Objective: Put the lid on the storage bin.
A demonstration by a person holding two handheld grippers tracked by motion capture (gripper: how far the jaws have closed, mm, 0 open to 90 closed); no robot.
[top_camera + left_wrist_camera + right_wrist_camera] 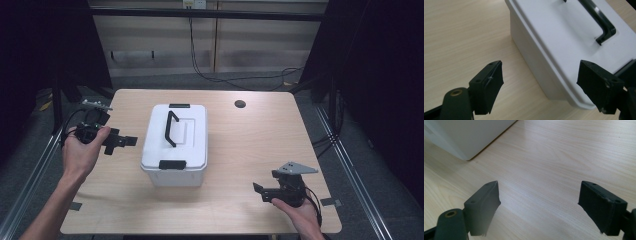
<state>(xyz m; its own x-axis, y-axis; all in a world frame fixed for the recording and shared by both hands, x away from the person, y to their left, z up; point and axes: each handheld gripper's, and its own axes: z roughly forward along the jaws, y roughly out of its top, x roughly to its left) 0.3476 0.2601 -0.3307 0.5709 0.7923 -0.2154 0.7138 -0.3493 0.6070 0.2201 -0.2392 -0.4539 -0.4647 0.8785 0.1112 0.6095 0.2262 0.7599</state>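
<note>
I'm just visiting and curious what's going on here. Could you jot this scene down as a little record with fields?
Surface: light wooden table
Main object: white box with lid on
Box handle: black handle lying on the lid
Box latches: black latch at the near end, another at the far end
Table detail: dark round hole near the far edge
Left gripper: open, held beside the box's left side, not touching
Right gripper: open, over bare table right of the box, holding nothing

A lab-like recording bay: dark curtains, metal frame rails, and loose cables surround a wooden counter.
</note>
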